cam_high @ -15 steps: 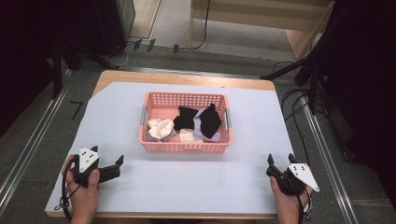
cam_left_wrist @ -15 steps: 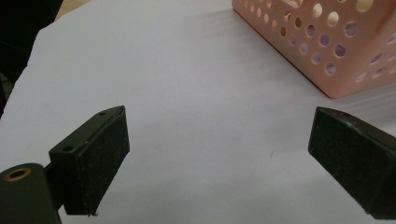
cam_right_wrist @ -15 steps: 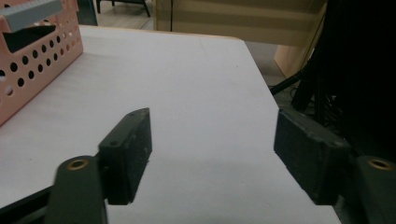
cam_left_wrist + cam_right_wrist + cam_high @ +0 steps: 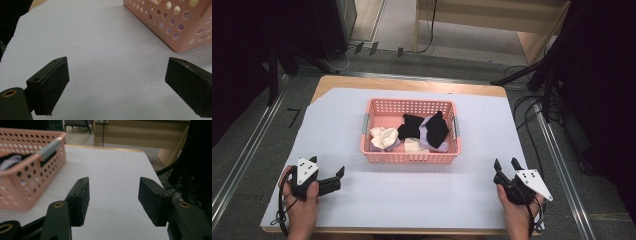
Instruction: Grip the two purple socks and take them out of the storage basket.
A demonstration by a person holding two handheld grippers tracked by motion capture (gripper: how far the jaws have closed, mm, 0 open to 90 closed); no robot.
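Observation:
A pink perforated basket (image 4: 409,157) stands in the middle of the white-covered table. It holds bundled socks: a cream one (image 4: 383,137) at its left, a black one (image 4: 414,126) and a black-and-lavender one (image 4: 436,131) at its right. My left gripper (image 4: 328,166) rests near the front left of the table, open and holding nothing, in a hand. In the left gripper view the jaws (image 4: 117,72) stand wide apart, and the basket's corner (image 4: 172,27) is ahead to the right. My right gripper (image 4: 505,163) sits open at the front right. Its jaws (image 4: 113,192) hold nothing, with the basket (image 4: 27,177) to their left.
A white sheet (image 4: 422,195) covers the wooden table (image 4: 412,84), with bare sheet between the two grippers and on both sides of the basket. Metal rails run along the floor at left (image 4: 242,160) and right (image 4: 562,175). Cables (image 4: 532,107) lie beyond the right edge.

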